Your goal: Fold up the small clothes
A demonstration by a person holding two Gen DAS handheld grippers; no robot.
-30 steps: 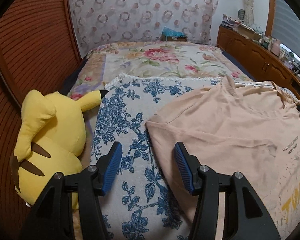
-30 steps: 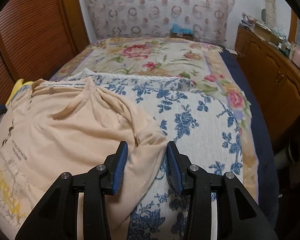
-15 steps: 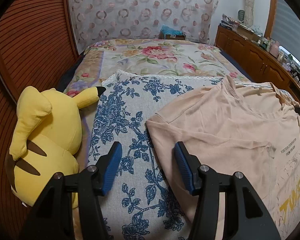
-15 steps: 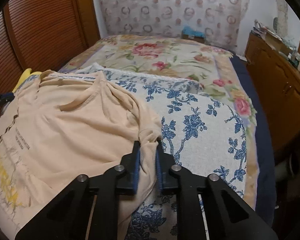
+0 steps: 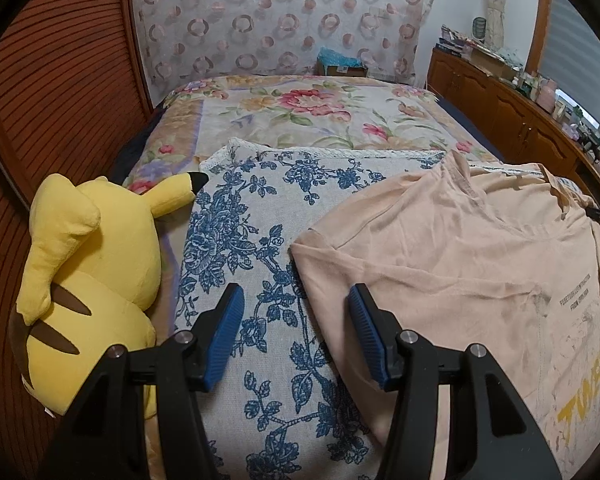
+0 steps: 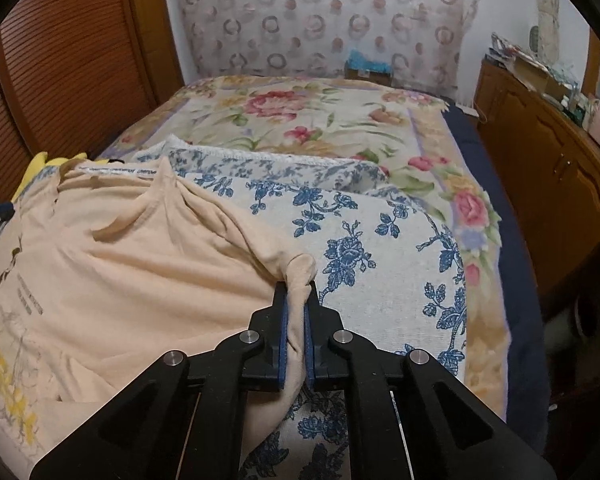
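A peach T-shirt (image 5: 452, 264) (image 6: 132, 280) with yellow lettering lies spread on a blue-flowered white cloth (image 5: 252, 248) (image 6: 380, 272) on the bed. My right gripper (image 6: 295, 296) is shut on the shirt's right sleeve, the fabric bunched between its blue pads. My left gripper (image 5: 296, 300) stands open over the shirt's left sleeve edge; its right fingertip is over the peach fabric and its left one over the cloth, with nothing pinched.
A yellow plush toy (image 5: 88, 280) sits at the bed's left edge against a slatted wooden wall (image 5: 52, 100). A floral bedspread (image 5: 320, 116) stretches behind. A wooden cabinet (image 6: 548, 168) with clutter on top runs along the right.
My right gripper's jaws have come together on the shirt's sleeve and lifted it slightly. The left gripper has stayed open in place.
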